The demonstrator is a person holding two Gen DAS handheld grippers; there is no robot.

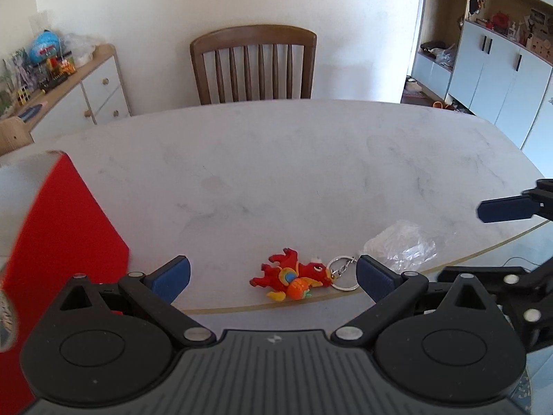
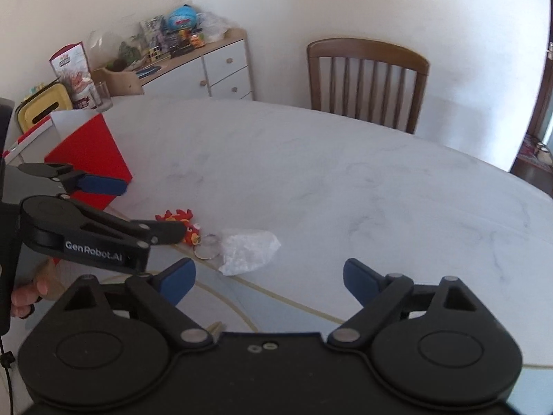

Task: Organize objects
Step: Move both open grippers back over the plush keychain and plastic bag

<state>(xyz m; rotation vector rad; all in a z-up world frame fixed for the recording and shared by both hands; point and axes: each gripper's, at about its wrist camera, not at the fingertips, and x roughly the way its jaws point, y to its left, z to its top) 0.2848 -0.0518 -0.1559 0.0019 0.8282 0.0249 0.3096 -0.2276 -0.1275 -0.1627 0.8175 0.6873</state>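
left hand-held gripper [image 1: 273, 273] open | right hand-held gripper [image 2: 269, 280] open | rubbery red keychain [image 1: 293, 275] | crinkled clear bag [image 2: 247, 250] | marble table [image 1: 276, 159]

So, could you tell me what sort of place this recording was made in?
Most likely a home dining room: a marble-look dining table with a wooden chair drawn up, and a sideboard cluttered with household things.

A pale marbled tabletop [image 1: 276, 159] with a rounded edge fills the middle of the room. Behind it stands a brown wooden chair [image 1: 254, 64] with a slatted back, against a plain white wall [image 1: 207, 0]. To the left is a white sideboard [image 2: 221, 69] with a wooden top (crowded with small clutter). On the right, pale blue cabinets [image 1: 497, 69] line the wall in soft daylight.
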